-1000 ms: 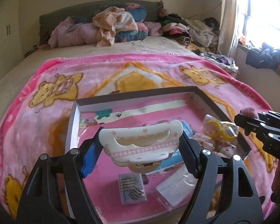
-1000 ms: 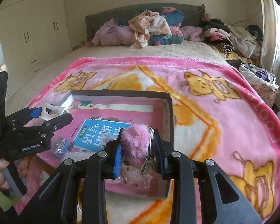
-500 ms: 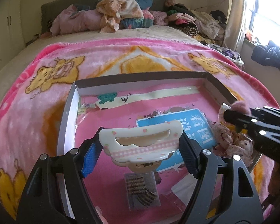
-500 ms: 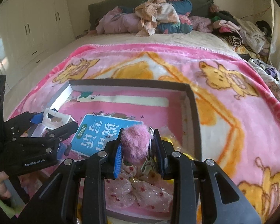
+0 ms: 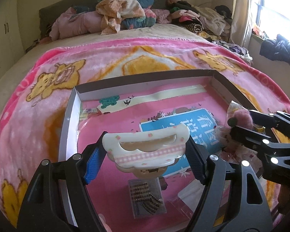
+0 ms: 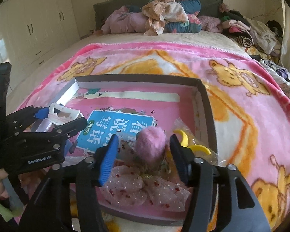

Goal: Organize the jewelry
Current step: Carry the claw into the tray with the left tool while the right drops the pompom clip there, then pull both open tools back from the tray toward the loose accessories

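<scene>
A shallow box (image 5: 71, 116) (image 6: 205, 104) lies on the pink blanket and holds hair accessories. My left gripper (image 5: 145, 154) is shut on a cream hair claw (image 5: 147, 150) above the box's left part; the claw also shows in the right wrist view (image 6: 62, 114). My right gripper (image 6: 144, 154) is open over the box's right corner. A pink pompom clip (image 6: 150, 145) sits between its jaws, free of both pads, on a sheer pink bow (image 6: 145, 185). The pompom also shows in the left wrist view (image 5: 241, 116).
In the box lie a blue-labelled booklet (image 6: 114, 131), a clear case of dark hairpins (image 5: 145, 195) and bagged yellow clips (image 6: 191, 145). Piled clothes (image 5: 125, 13) fill the bed's head. White wardrobes (image 6: 29, 25) stand left; a window (image 5: 276, 5) is right.
My right gripper has opened and let go of the pink pompom clip, which now rests on the sheer bow in the box. My left gripper still holds the cream claw.
</scene>
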`<state>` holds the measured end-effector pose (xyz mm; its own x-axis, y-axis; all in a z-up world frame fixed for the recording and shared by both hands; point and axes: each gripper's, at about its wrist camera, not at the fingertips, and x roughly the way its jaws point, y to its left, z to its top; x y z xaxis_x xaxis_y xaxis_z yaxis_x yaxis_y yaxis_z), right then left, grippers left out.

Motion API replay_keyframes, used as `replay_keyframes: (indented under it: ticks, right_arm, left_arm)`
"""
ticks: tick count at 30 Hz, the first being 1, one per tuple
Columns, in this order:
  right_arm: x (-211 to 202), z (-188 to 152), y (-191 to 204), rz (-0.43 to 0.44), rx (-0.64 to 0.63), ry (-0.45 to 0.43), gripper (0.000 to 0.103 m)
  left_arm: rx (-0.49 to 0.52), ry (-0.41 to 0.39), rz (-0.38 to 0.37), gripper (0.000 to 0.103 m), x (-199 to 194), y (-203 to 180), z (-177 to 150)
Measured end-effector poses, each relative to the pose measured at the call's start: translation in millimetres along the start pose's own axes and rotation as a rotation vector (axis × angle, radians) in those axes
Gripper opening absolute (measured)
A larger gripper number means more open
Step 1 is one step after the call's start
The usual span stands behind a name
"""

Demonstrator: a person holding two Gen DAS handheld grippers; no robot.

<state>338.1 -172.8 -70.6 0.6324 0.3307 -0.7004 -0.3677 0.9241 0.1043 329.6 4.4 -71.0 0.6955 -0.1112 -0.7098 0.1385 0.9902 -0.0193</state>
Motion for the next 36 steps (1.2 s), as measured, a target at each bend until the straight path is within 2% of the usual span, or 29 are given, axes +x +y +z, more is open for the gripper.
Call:
replay_keyframes:
  ticks: [6,9,19,26,36]
  right_arm:
    - [-16,1,-5,-0.015,0.011,-0.031,0.067]
    - [-27,1,-10,-0.023,0.027,-0.055,0.071]
    - [-55,-6,-21,-0.041,0.064,-0.102,0.081]
    - [-78,-14,-20,-0.057,0.073,-0.146,0.088]
    - [-114,-23,-17,-0.063,0.074,-0.198,0.089]
  left_arm:
    - [-0.01,0.01,0.0,0.067,-1,1,-2]
    - [-0.014,0.008,0.003,0.076,-5,1,-5]
    - [-0.07,-0.053,0.009,0.09,-34,6,-6]
    - [-0.091,-0.098,0.009,0.091,-61,5,-12]
    - [-0.077,-0.143,0.002,0.091,-96,-7,-23]
